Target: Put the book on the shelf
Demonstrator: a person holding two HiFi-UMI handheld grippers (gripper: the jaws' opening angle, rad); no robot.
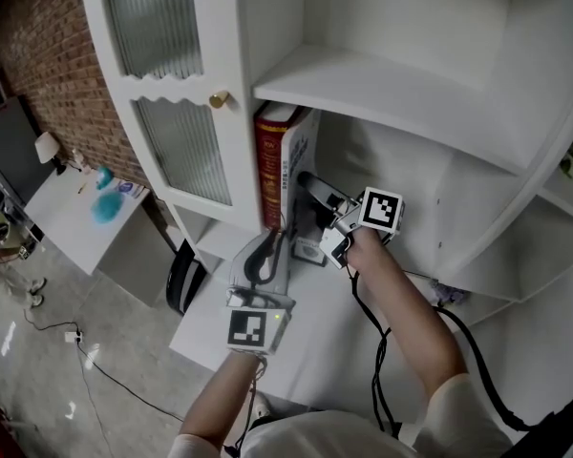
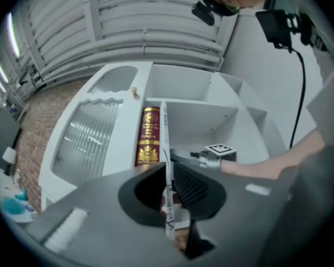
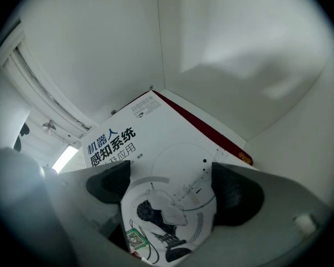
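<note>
Book (image 1: 303,156), white cover with blue title characters, stands upright in the open shelf (image 1: 382,84) compartment under the upper board. Long axis vertical, narrow edge facing out toward the person. Its left cover sits flat against red book (image 1: 269,160), which is also upright, gold-printed spine facing out. Both are at the compartment's left end, next to the ribbed-glass cabinet door (image 1: 181,146) with brass knob (image 1: 219,98).

Left gripper (image 1: 267,246) is low in front of the book, pointing slightly upward. In the left gripper view its jaws are nearly together, pinching the book's thin outward edge (image 2: 165,143) near the bottom. The edge runs straight up between the pads.

Right gripper (image 1: 310,194) is on the book's right side, reaching into the compartment. In the right gripper view the jaws stand wide apart, nothing clamped. The printed cover (image 3: 156,143) fills the space ahead of them, and a strip of the red book (image 3: 211,129) shows past the far edge. Cannot tell if the pads touch the cover.
</note>
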